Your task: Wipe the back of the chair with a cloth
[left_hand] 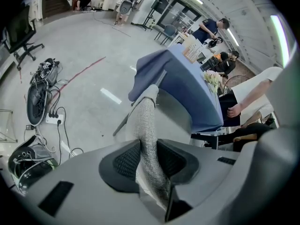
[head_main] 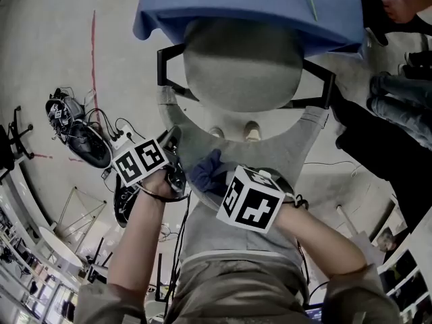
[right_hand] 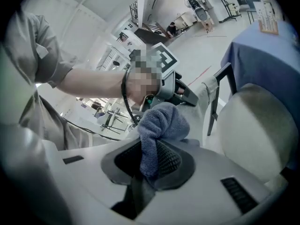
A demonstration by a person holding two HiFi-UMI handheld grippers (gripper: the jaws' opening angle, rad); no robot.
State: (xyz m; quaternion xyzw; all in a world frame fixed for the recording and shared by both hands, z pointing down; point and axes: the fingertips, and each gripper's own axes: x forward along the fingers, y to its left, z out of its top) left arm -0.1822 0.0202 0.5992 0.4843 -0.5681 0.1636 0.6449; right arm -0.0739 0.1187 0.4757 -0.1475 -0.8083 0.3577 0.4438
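Above grey concrete floor (head_main: 40,59), keep left gripper (left_hand: 149,159) clamping grey fabric chair back (head_main: 300,144); press bunched blue cloth (right_hand: 161,121), pinched in right gripper (right_hand: 152,161), flat against it.

The chair (head_main: 243,63) stands upright, grey fabric all over, with a round seat and a curved back (head_main: 305,137) on a black frame. The cloth (head_main: 206,172) is blue-grey terry, bunched into a wad and pinched in the right claw (right_hand: 151,161). It sits close by the back's upper edge, which the left claw (left_hand: 149,159) grips.
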